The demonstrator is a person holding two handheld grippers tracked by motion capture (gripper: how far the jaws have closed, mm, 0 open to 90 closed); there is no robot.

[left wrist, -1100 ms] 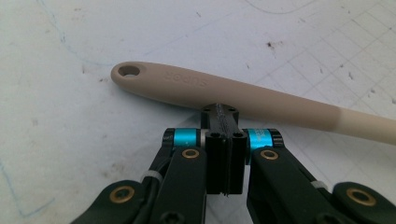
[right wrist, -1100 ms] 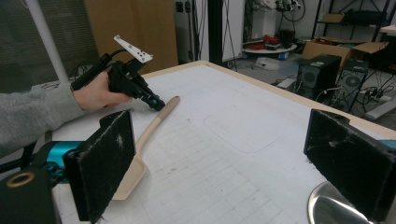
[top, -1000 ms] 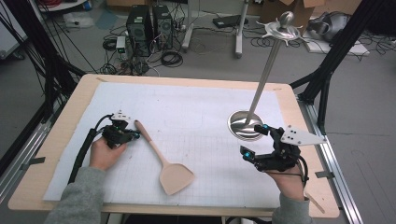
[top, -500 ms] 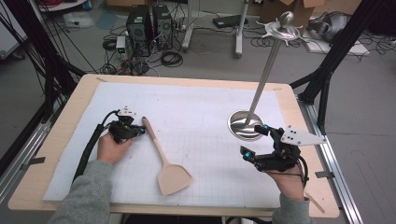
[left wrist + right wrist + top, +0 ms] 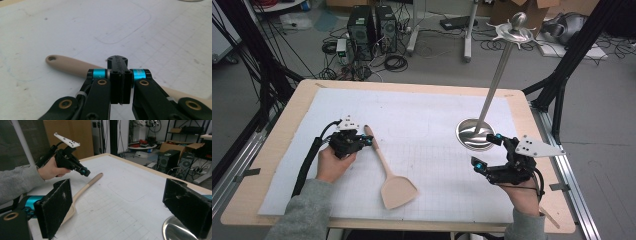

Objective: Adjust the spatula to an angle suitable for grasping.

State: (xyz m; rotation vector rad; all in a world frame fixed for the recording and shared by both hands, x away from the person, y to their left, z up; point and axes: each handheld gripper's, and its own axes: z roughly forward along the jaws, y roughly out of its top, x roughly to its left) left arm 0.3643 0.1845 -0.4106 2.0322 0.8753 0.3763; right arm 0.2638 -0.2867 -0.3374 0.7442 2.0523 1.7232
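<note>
The wooden spatula (image 5: 388, 167) lies flat on the white grid sheet (image 5: 427, 120), and it's the landmark here. Its handle end points away from the person, its broad blade toward the near edge of the table (image 5: 277, 122).

Over on the handle side, the left gripper (image 5: 367, 141) sits just beside the spatula's handle tip, slightly above the sheet. In the left gripper view its two black jaws are pressed flat together with nothing between them (the handle (image 5: 72, 66) passes underneath and behind the tips, not inside them). Whether the tips touch the wood, I can't tell.

Well off to the other side of the spatula, the right gripper (image 5: 484, 152) is held low over the sheet. Its jaws are spread wide, and in the right gripper view the fuzzy black pads (image 5: 56, 207) stand far apart, holding nothing.

Right by that gripper, farther from the spatula still, is the round base of a shiny metal stand (image 5: 475, 134), its thin pole leaning up and away to a small dish at the top. The right gripper view looks back across the sheet to the spatula (image 5: 83, 190) and the left gripper (image 5: 85, 173) above its handle.
</note>
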